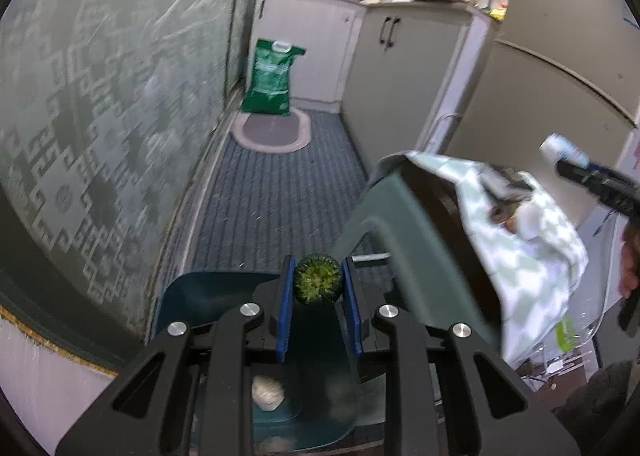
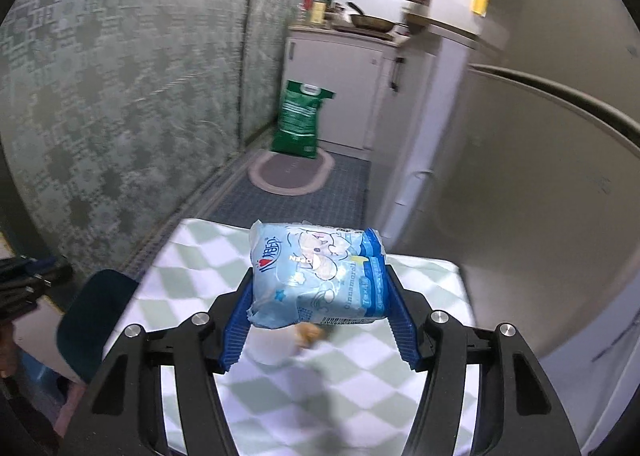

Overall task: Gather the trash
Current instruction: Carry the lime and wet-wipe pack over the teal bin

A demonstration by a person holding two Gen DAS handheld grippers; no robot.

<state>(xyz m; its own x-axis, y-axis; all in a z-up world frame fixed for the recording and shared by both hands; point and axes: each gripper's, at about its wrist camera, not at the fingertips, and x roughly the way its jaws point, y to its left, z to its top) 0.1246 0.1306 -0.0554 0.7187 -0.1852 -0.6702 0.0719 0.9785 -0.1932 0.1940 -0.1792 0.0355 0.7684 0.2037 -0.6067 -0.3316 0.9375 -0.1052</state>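
My left gripper (image 1: 318, 284) is shut on a round green vegetable end (image 1: 317, 283), its cut face toward the camera, held above a dark teal bin (image 1: 208, 296). A crumpled white wad (image 1: 267, 393) lies inside the bin. My right gripper (image 2: 318, 292) is shut on a light blue tissue packet (image 2: 318, 276) and holds it above the table with the green-and-white checked cloth (image 2: 360, 388). The right gripper also shows in the left wrist view (image 1: 576, 168), over the table. A white cup (image 2: 270, 348) and a brownish scrap (image 2: 310, 334) lie blurred on the cloth below the packet.
A green sack (image 1: 269, 76) stands on an oval mat (image 1: 272, 130) at the far end of the carpeted aisle. White cabinets (image 1: 400, 64) and a fridge (image 2: 520, 176) line the right; a patterned wall (image 1: 80, 116) is on the left. A green-grey chair (image 1: 400, 240) stands beside the table.
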